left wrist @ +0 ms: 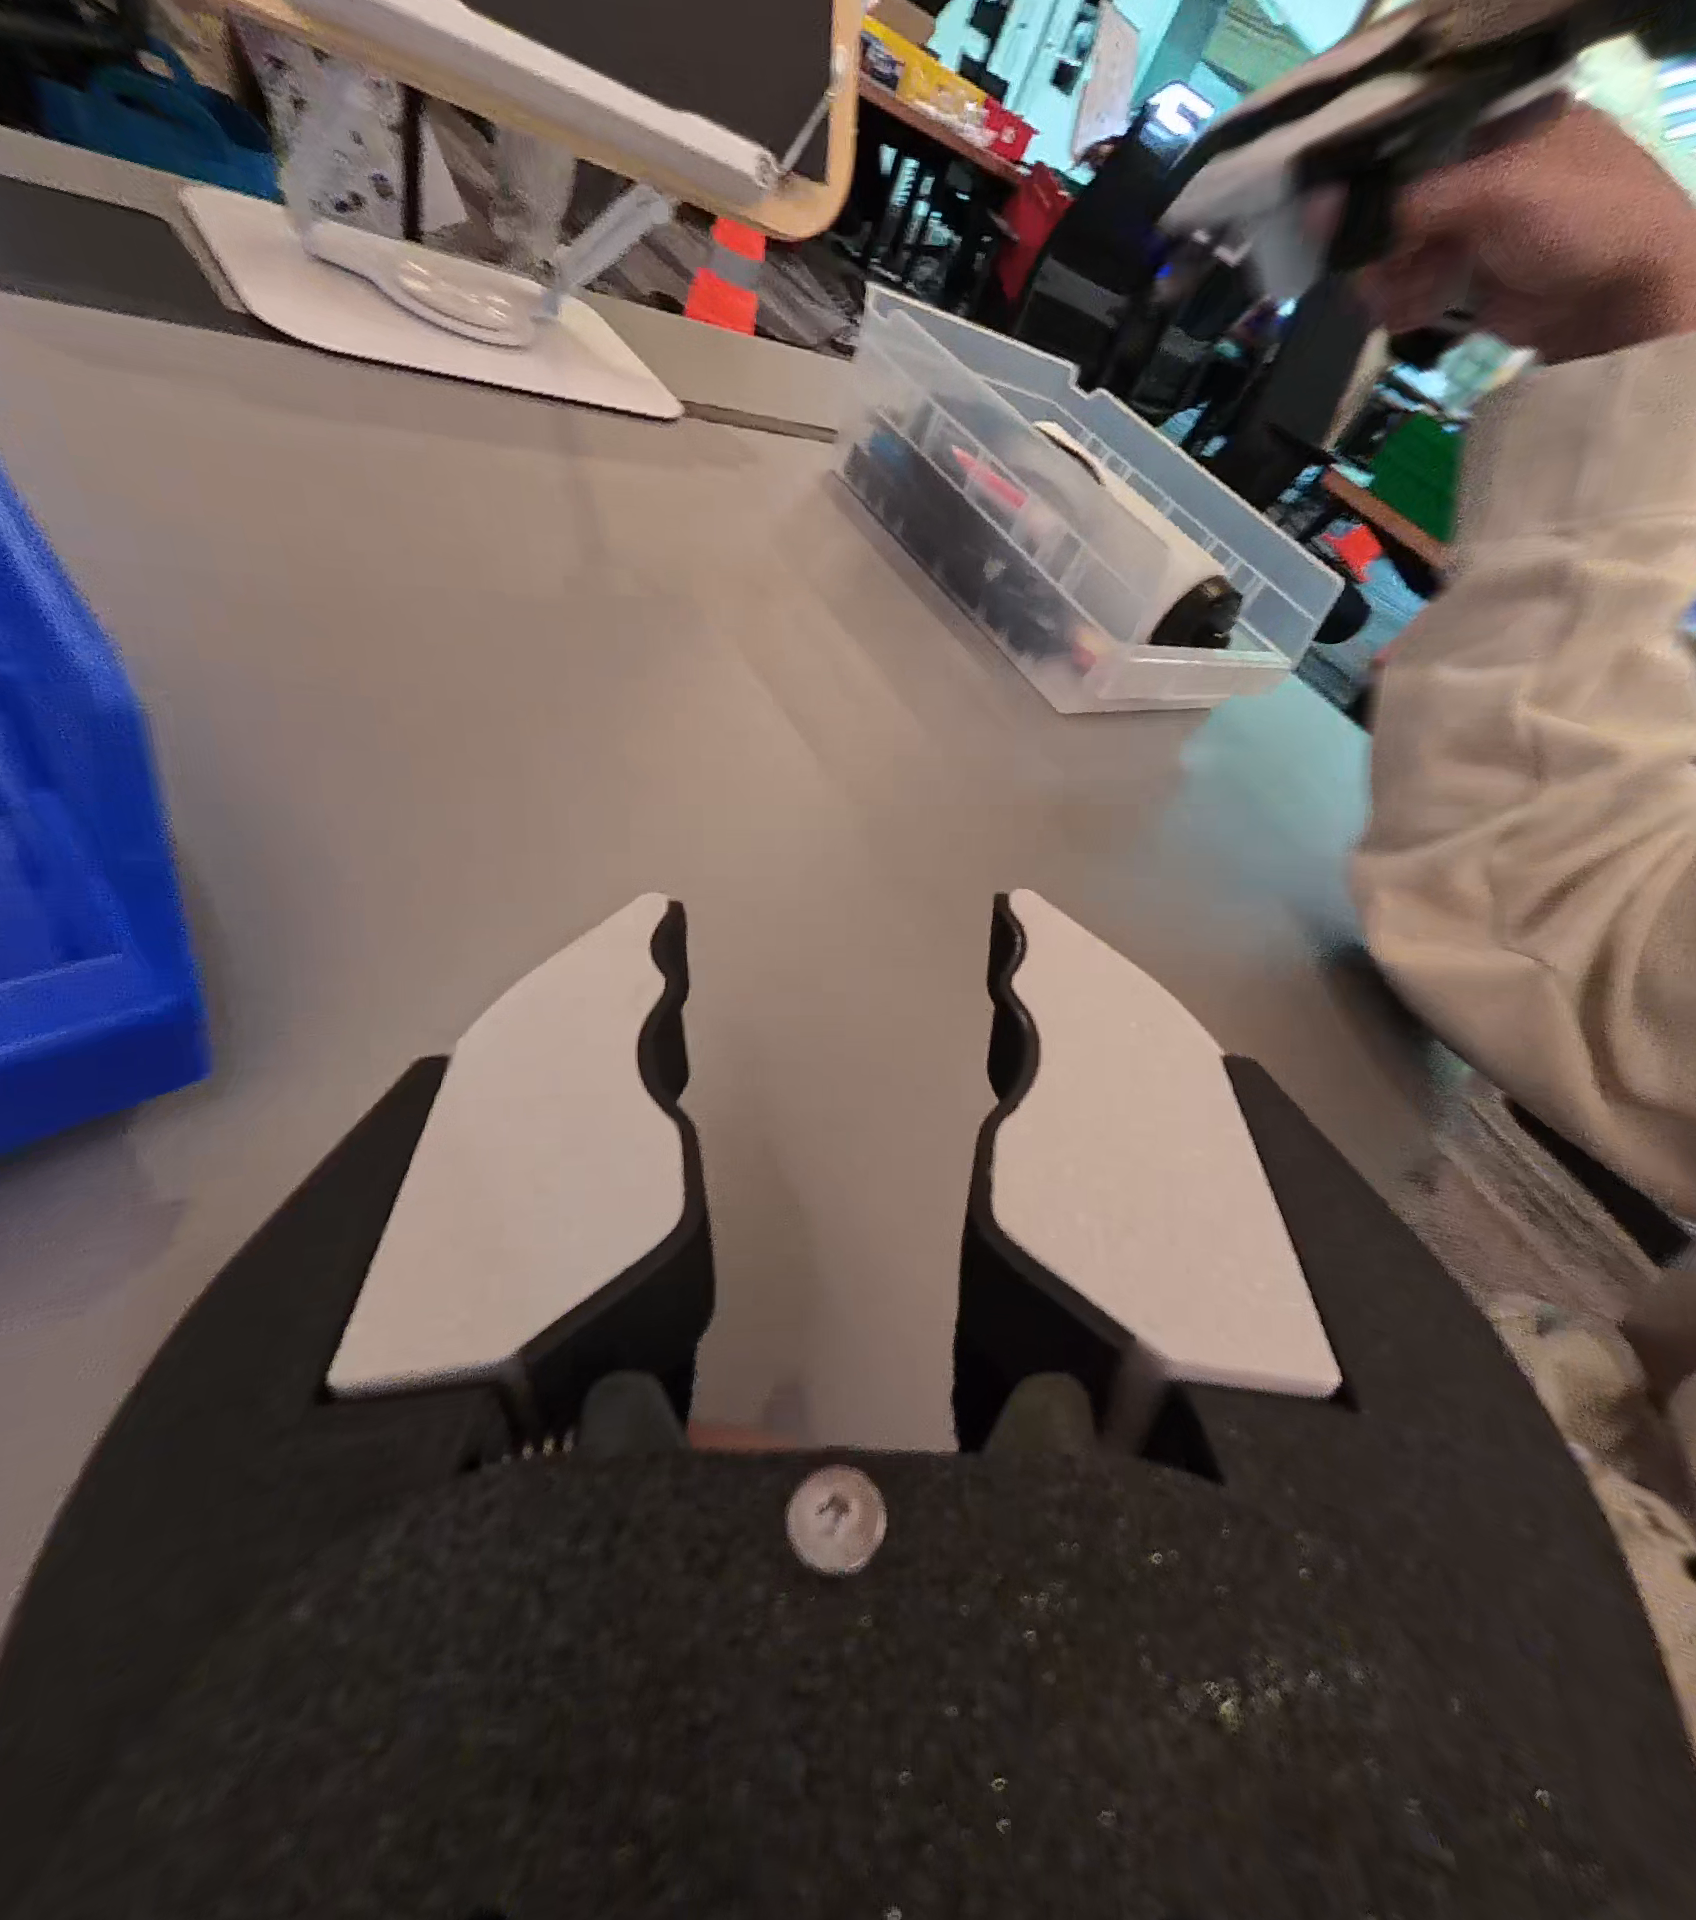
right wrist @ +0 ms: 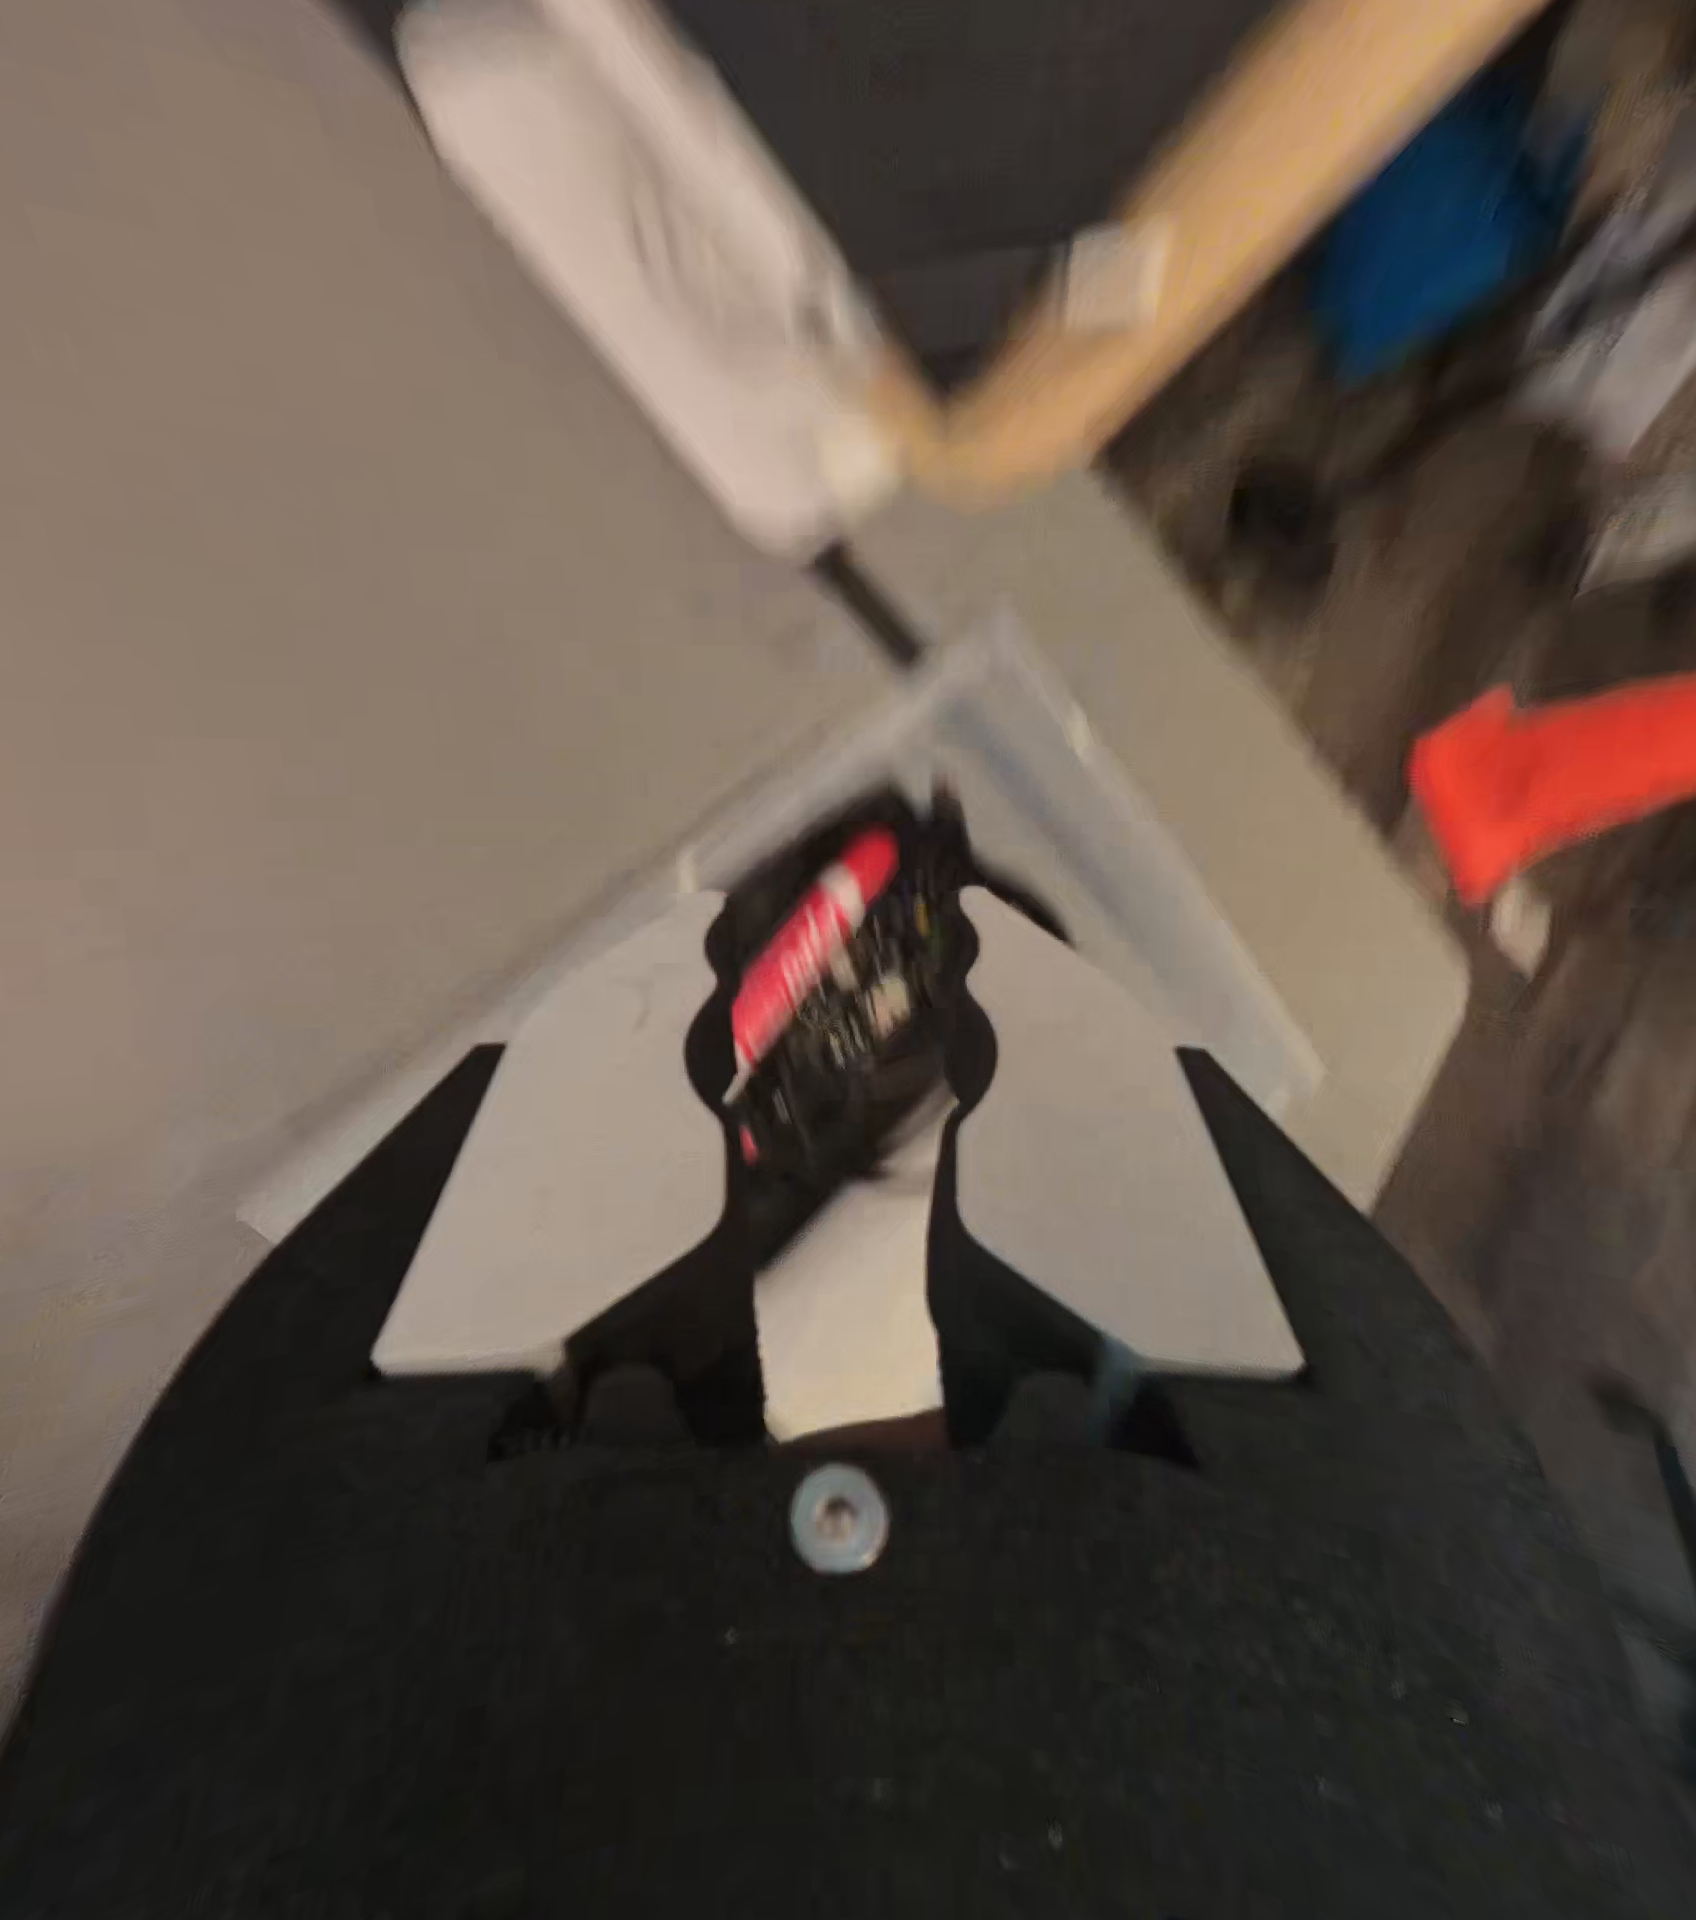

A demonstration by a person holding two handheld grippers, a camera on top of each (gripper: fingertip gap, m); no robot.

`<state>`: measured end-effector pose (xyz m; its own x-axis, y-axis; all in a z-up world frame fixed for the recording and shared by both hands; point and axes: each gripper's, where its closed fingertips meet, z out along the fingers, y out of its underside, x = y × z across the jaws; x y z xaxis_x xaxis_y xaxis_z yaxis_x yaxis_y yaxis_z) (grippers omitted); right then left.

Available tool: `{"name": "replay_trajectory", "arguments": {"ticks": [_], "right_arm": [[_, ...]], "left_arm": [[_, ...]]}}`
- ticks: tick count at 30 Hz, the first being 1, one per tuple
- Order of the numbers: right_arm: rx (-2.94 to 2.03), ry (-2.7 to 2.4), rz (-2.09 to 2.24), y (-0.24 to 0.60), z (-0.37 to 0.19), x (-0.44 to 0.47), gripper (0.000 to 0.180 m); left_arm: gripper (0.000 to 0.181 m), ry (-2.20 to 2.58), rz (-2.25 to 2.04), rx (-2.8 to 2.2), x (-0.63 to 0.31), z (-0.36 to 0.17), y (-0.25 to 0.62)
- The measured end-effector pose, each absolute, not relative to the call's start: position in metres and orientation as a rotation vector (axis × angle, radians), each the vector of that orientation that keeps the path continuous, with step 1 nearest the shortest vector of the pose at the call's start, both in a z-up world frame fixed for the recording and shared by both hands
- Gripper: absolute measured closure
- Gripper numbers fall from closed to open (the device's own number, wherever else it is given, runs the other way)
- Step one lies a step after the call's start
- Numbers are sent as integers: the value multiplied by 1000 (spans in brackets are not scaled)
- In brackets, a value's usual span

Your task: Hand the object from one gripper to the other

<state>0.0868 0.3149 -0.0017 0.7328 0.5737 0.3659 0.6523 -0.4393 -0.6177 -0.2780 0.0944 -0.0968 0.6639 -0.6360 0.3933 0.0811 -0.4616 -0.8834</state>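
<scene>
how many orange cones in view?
1. The orange cone stands on the floor past the table's far edge, under the wooden board; it also shows in the right wrist view. More may be hidden.

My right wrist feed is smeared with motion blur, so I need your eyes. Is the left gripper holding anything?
Observer: No. The left gripper is open and empty, above bare grey table.
Operator: What sits to its left?
Observer: A blue bin, on the table at the left edge of the left wrist view.
Operator: There's a clear tray ahead of me. Is there anything in it I can't make out?
Observer: A white roll with a black end lies lengthwise in the clear tray.
</scene>
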Motion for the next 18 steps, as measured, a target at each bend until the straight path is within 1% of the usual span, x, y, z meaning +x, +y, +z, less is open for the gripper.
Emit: {"name": "replay_trajectory", "arguments": {"ticks": [2, 4, 6, 8, 9, 11, 13, 14, 15, 18], "right_arm": [[-1855, -933, 112, 290, 45, 31, 152], [-1734, -1018, 465, 250, 53, -30, 150], [-1826, -1011, 853, 202, 26, -71, 133], [-1987, -954, 1041, 164, -24, -87, 118], [-2034, -875, 1125, 147, -45, -92, 119], [-1971, -621, 1302, 115, -67, -99, 124], [-1925, -413, 1353, 92, -86, -96, 124], [-1924, -334, 1330, 83, -96, -94, 122], [-1919, -297, 1313, 75, -100, -93, 119], [-1836, -300, 1170, 64, -101, -86, 125]], "left_arm": [[124, 423, -806, -1889, -292, -98, 100], [123, 419, -717, -1884, -306, -96, 104], [123, 406, -670, -1866, -318, -90, 109], [124, 369, -682, -1878, -328, -85, 114], [124, 331, -688, -1891, -336, -83, 118], [129, 226, -637, -1924, -360, -78, 130], [132, 138, -568, -1948, -390, -69, 144], [134, 93, -528, -1971, -406, -66, 154], [134, 57, -484, -2017, -420, -67, 163], [133, 42, -345, -2234, -448, -85, 193]]}}
